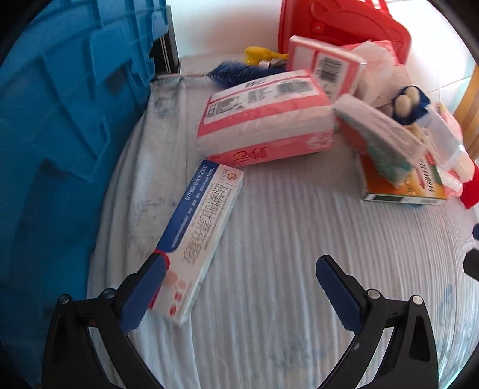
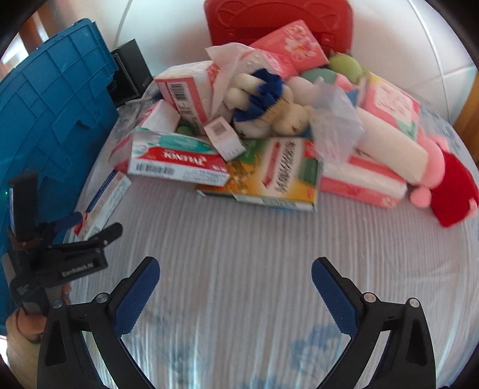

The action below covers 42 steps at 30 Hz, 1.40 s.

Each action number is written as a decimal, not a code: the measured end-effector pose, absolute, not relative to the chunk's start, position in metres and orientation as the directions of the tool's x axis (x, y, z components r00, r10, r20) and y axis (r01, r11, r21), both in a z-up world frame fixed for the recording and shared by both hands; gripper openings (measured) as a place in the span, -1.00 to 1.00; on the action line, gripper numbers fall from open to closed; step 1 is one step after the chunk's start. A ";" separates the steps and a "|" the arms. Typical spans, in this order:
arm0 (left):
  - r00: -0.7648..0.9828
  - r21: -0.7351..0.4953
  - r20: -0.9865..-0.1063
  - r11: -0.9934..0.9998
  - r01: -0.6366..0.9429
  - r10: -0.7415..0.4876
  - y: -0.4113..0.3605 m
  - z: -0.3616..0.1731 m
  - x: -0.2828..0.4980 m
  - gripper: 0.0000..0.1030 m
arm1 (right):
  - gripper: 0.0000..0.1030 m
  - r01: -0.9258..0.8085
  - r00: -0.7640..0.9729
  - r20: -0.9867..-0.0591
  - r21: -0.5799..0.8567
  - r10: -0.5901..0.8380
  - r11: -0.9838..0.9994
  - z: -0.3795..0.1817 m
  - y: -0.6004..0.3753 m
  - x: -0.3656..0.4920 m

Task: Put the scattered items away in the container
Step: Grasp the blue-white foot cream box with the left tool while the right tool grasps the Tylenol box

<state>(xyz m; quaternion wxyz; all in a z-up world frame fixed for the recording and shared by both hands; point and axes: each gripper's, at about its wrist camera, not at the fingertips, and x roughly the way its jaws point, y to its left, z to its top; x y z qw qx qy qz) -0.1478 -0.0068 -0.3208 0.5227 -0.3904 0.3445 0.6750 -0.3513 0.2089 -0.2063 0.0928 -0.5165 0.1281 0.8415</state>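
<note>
A blue plastic container (image 1: pixel 60 119) stands at the left; it also shows in the right wrist view (image 2: pixel 51 119). A long white and blue medicine box (image 1: pixel 200 233) lies on the striped cloth beside it, also in the right wrist view (image 2: pixel 101 203). My left gripper (image 1: pixel 239 269) is open, its left finger over the box's near end, the box not between the jaws. My right gripper (image 2: pixel 235 272) is open and empty over bare cloth. Ahead lies a heap: pink tissue packs (image 1: pixel 263 125), a toothpaste box (image 2: pixel 176 161), a yellow box (image 2: pixel 275 176), a plush toy (image 2: pixel 269 104).
A red case (image 2: pixel 278 21) stands behind the heap. A pink and red plush (image 2: pixel 443 179) lies at the right. A blue bottle brush (image 1: pixel 239 73) and a yellow item (image 1: pixel 257 54) lie at the back. A dark box (image 2: pixel 131 71) stands by the container.
</note>
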 end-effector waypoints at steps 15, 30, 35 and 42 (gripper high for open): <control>-0.077 0.027 -0.898 -0.120 -0.992 0.433 0.007 -0.341 -0.147 0.63 | 0.00 -0.142 -0.561 -0.816 -0.075 0.143 -0.987 -0.223 0.166 -0.432; 0.113 -0.166 -0.888 -0.081 -0.983 0.446 -0.049 -0.326 -0.108 -0.22 | -0.49 -0.295 -0.481 -0.856 0.360 -0.188 -0.885 -0.255 0.223 -0.329; 0.060 -0.132 -0.874 -0.118 -0.984 0.482 -0.063 -0.308 -0.105 -0.22 | -0.44 -0.308 -0.461 -0.865 0.366 -0.199 -0.878 -0.263 0.224 -0.320; 0.003 -0.092 -0.846 -0.141 -0.986 0.534 -0.066 -0.292 -0.136 -0.24 | -0.09 -0.271 -0.469 -0.857 0.371 -0.214 -0.888 -0.260 0.209 -0.339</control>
